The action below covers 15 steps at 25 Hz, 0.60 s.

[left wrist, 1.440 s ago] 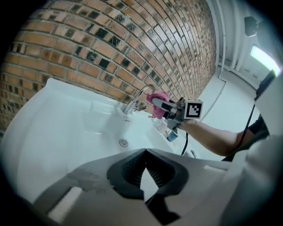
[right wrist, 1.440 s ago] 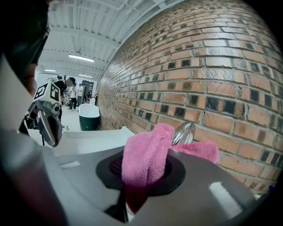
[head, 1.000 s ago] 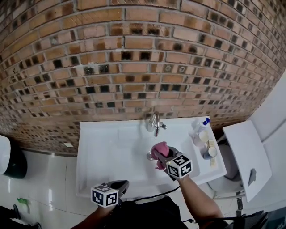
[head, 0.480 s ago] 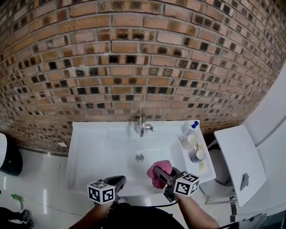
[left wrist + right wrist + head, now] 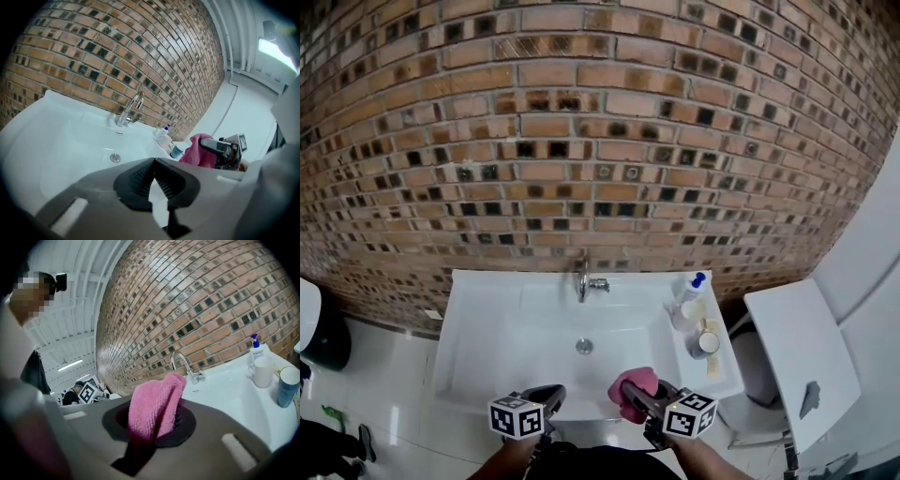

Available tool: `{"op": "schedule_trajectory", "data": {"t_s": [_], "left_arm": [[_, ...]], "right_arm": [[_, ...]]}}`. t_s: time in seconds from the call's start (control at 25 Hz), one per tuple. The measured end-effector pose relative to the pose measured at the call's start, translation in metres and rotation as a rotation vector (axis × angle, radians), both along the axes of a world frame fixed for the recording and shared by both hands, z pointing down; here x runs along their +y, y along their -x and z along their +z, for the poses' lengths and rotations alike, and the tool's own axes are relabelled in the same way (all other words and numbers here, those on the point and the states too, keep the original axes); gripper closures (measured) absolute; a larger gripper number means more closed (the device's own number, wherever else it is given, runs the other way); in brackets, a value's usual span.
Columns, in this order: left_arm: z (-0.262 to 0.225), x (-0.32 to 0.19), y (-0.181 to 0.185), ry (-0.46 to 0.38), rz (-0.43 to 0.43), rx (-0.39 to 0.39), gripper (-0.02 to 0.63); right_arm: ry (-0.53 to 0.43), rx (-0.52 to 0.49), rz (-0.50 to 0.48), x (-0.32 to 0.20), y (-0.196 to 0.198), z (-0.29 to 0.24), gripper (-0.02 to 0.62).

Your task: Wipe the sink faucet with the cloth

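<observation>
Pink terry cloth, bunched and folded over, clamped between the right gripper jaws, sticking out past them. Chrome faucet, curved spout, upright at sink back, well ahead of jaws, apart from cloth.

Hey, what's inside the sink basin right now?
Only the metal drain shows in the white basin. The pink cloth hides part of its near edge.

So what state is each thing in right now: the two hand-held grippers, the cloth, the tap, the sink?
left hand-held gripper: shut, empty.
right hand-held gripper: shut on the cloth.
cloth: pink, bunched, away from the faucet.
faucet: no water running.
sink: no water standing in it.
pump bottle: upright.
</observation>
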State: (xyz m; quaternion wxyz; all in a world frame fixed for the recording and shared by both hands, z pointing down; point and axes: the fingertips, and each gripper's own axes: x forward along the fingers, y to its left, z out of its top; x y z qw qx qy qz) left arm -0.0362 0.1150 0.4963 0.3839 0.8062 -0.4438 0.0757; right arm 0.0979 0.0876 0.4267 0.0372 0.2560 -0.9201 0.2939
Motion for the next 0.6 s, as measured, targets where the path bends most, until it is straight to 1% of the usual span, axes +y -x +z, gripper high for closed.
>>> {"op": "schedule_trajectory", "data": {"t_s": [0.16, 0.36, 0.6], "left_arm": [[-0.004, -0.004, -0.006, -0.003, 0.011, -0.007, 0.602], [-0.01, -0.011, -0.01, -0.01, 0.022, -0.018, 0.602], [-0.013, -0.02, -0.015, -0.01, 0.055, -0.035, 0.602]], "right_arm": [[-0.016, -0.008, 0.014, 0.001, -0.006, -0.004, 0.532], [-0.013, -0.012, 0.019, 0.0, -0.009, 0.0, 0.532], [-0.016, -0.011, 0.046, -0.004, -0.015, -0.002, 0.532]]}}
